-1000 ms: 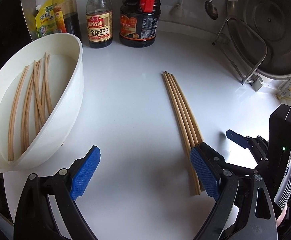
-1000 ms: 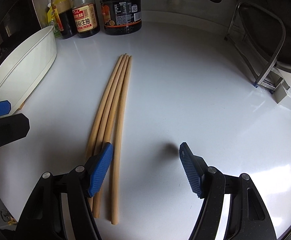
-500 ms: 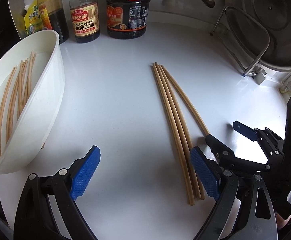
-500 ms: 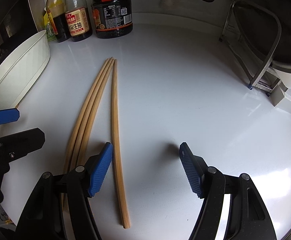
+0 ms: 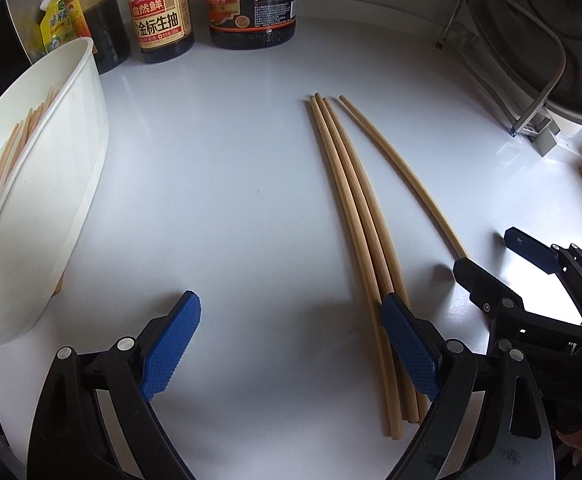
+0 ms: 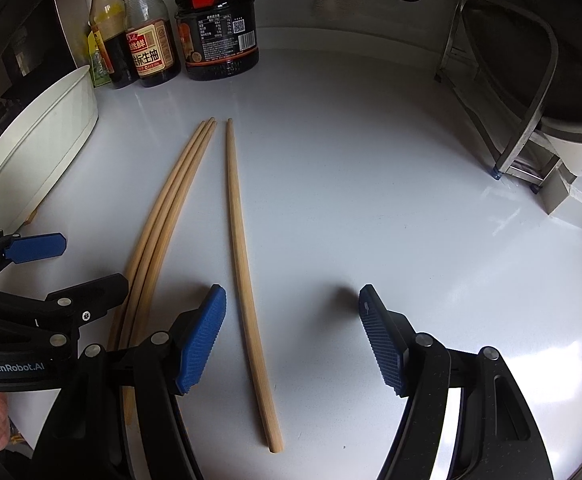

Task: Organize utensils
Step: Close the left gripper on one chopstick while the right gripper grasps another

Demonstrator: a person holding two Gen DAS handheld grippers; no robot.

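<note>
— Looking at the counter (image 6: 371, 200), what is different from a second ago?

— One chopstick (image 6: 243, 264) has slid out of the bundle. Earlier all four lay together; now it lies alone, just beside the other three chopsticks (image 6: 163, 224), with a clear strip of counter between them.

— So what does that do for the tidying?

— I judge it makes the single stick easy to pick up. In the right wrist view it runs between the spread fingers of the right gripper (image 6: 291, 336), touching neither pad.

— And the other gripper?

— The left gripper (image 5: 291, 344) is spread wide too and holds nothing. Its right pad sits over the near part of the three sticks; I cannot tell whether it touches them.

— How do the sticks look?

— Pale wood, long, slim, tapering toward the far ends, lying flat. More of them rest in the white bowl (image 5: 63, 184) at the left, likely where these belong.

— Anything nearby?

— Sauce bottles (image 5: 159, 12) stand well behind.
</note>
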